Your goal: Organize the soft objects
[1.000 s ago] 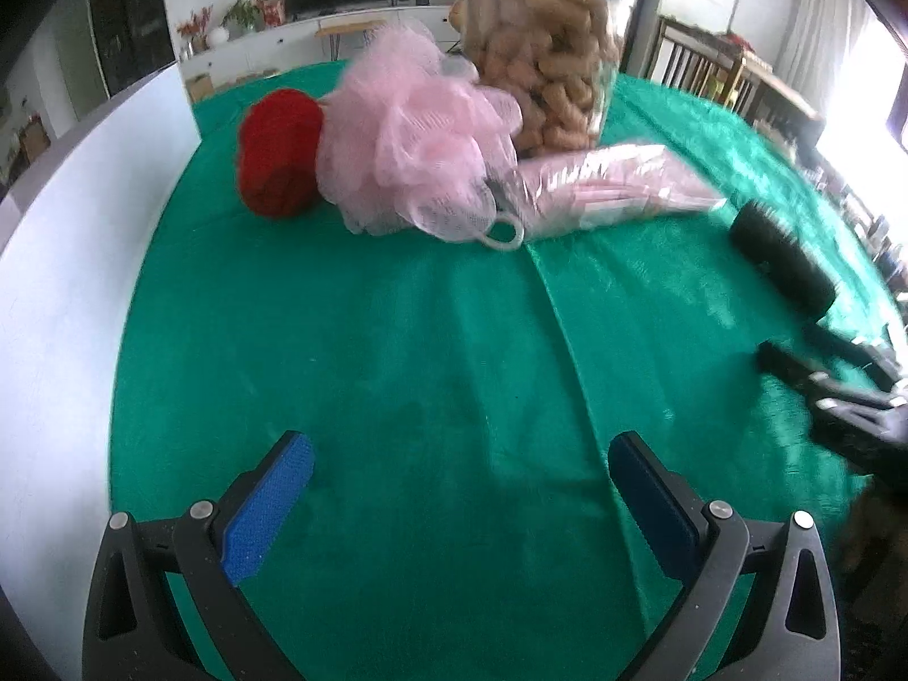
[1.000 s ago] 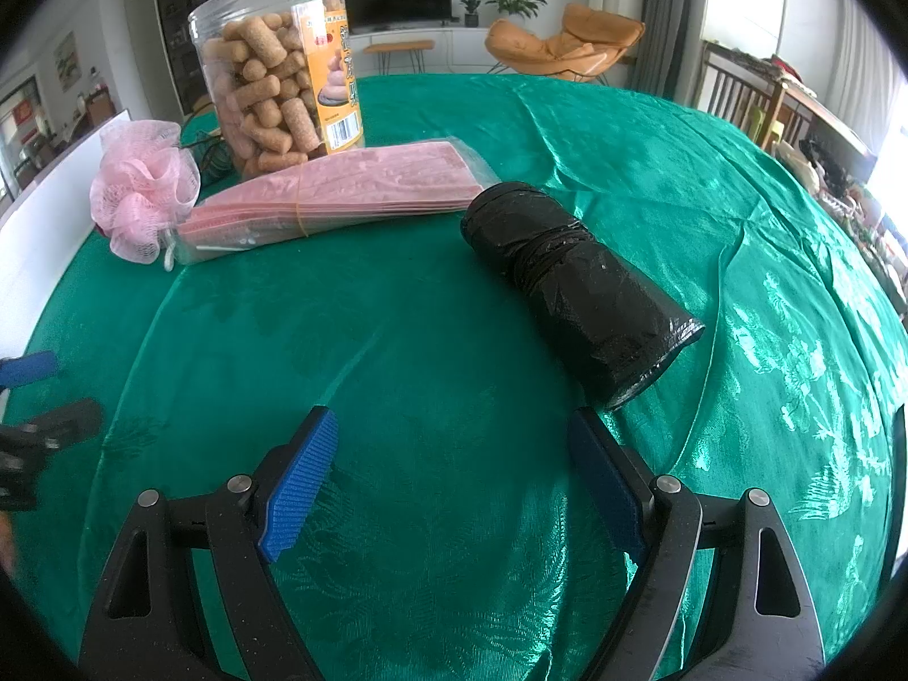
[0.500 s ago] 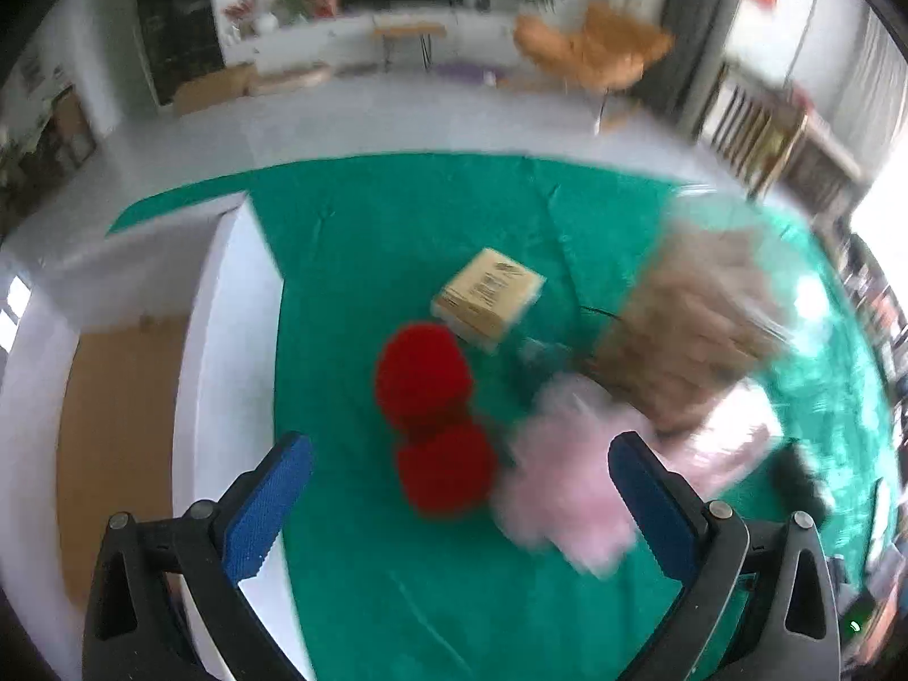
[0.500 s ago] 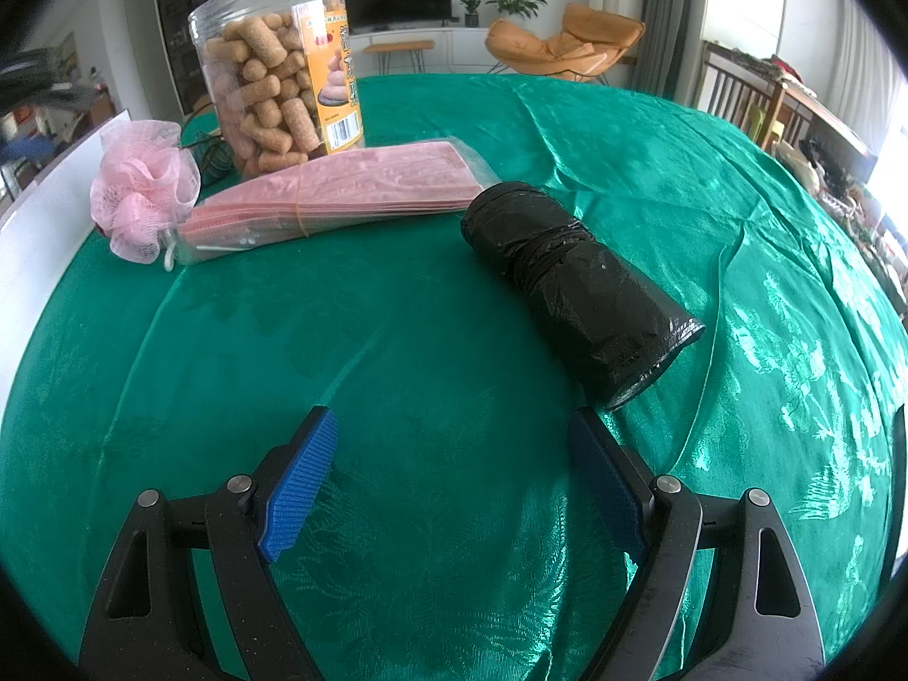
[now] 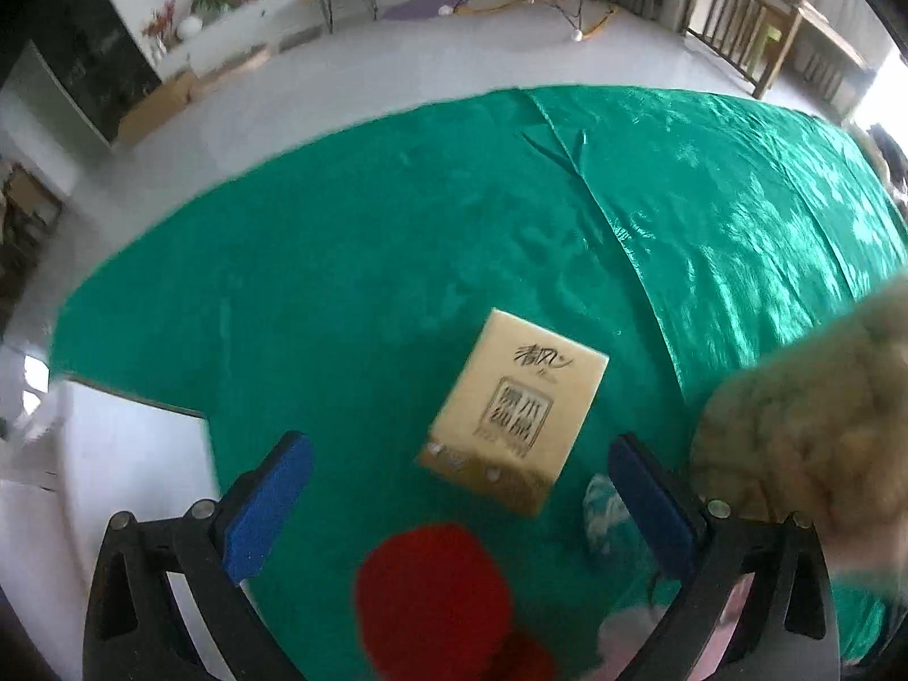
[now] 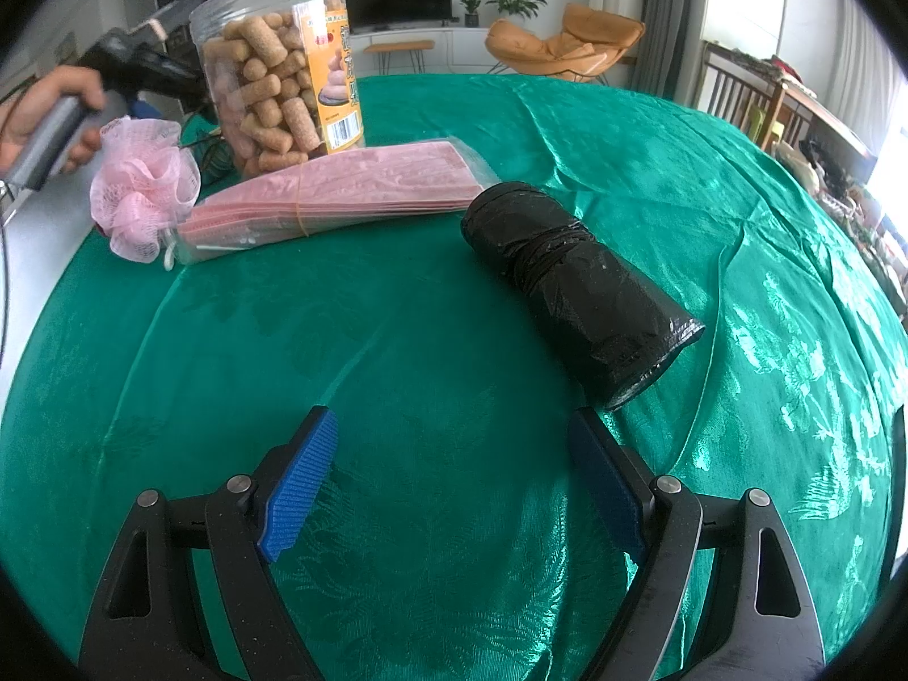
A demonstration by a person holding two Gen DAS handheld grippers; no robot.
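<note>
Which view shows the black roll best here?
The right wrist view: the black roll lies whole and sharp on the green cloth, ahead of the open right gripper. The left wrist view does not show it.

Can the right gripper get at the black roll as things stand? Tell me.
Probably yes. The right gripper is open and empty, and the black roll lies just ahead, toward its right, on bare green cloth with nothing between.

Orange lounge chair [image 6: 559, 45] beyond table [image 6: 652, 130]
</note>
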